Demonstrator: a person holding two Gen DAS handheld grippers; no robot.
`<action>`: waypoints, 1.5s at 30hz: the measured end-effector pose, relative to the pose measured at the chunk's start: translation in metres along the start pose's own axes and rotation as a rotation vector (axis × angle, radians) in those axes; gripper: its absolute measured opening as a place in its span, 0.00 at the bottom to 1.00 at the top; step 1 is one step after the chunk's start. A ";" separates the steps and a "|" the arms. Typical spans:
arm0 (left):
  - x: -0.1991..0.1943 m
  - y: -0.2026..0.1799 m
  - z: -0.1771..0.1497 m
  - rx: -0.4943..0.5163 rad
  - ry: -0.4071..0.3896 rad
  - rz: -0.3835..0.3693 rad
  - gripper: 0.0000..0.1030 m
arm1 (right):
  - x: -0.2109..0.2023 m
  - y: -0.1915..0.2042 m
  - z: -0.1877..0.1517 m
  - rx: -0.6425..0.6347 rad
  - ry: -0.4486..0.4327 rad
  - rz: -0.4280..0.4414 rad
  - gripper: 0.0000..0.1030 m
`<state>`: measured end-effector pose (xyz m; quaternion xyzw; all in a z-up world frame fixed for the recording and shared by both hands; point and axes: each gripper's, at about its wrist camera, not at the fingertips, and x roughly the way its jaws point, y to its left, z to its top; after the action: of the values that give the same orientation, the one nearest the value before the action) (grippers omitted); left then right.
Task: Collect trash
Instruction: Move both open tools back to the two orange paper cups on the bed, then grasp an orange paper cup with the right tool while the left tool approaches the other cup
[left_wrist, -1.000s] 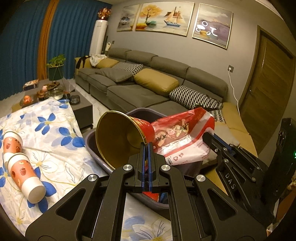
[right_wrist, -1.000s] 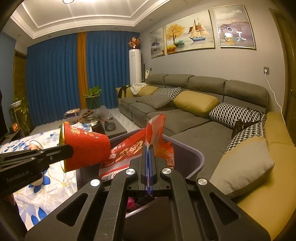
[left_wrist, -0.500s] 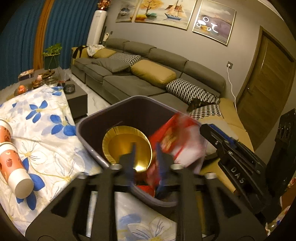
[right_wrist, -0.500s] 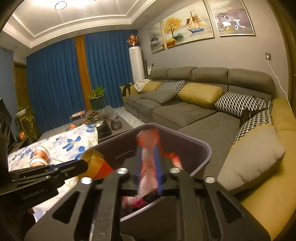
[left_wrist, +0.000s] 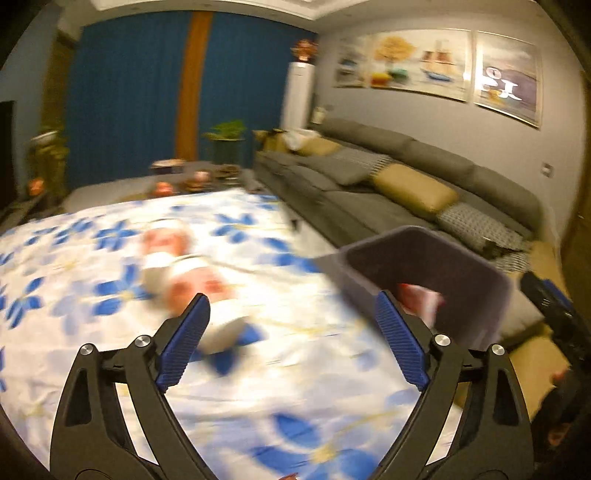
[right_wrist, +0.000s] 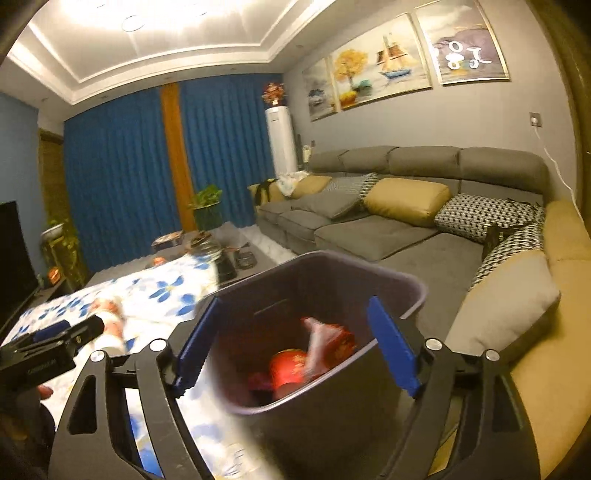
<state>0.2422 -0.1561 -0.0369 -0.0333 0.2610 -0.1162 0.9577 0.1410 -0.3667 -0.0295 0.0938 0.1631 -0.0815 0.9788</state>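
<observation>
Bin (right_wrist: 417, 291): one, dark grey, at centre of the right wrist view and at right of centre in the left wrist view (left_wrist: 424, 258). It stands at the edge of one table under a white cloth (left_wrist: 295, 369) with blue flowers. Inside the bin lie two red items: one red cup (right_wrist: 288, 369) low at centre, and one red-and-white wrapper (right_wrist: 328, 339) just right of it, the two touching. In the left wrist view only a corner of the wrapper (left_wrist: 419, 299) shows above the near wall.

Right gripper (right_wrist: 293, 345): jaws apart and opening, framing the bin mouth; nothing is between the pads, and the trash lies below them. It also shows at the right edge of the left wrist view (left_wrist: 554, 306).

Left gripper (left_wrist: 291, 339): jaws apart and opening, nothing gripped, aimed over the cloth at lower centre. It shows at the lower left of the right wrist view (right_wrist: 66, 332).

Paper cups (left_wrist: 184, 273): two, orange and white, lying on the cloth at left of centre, blurred, the nearer one just beyond the left gripper's left pad. They appear small at the left of the right wrist view (right_wrist: 109, 317).

Sofa (right_wrist: 369, 229): one, grey, beyond the bin. Paintings (right_wrist: 380, 62): three counted on the wall, upper right.
</observation>
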 end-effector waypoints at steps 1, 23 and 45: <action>-0.004 0.010 -0.003 -0.019 0.009 0.026 0.87 | -0.001 0.006 -0.003 -0.006 0.005 0.013 0.79; -0.065 0.185 -0.021 -0.259 -0.072 0.366 0.91 | 0.052 0.185 -0.036 -0.240 0.158 0.291 0.85; -0.055 0.198 -0.026 -0.306 -0.036 0.336 0.91 | 0.150 0.251 -0.062 -0.327 0.445 0.349 0.71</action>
<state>0.2235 0.0491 -0.0573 -0.1364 0.2603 0.0864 0.9519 0.3098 -0.1302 -0.0976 -0.0227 0.3654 0.1374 0.9204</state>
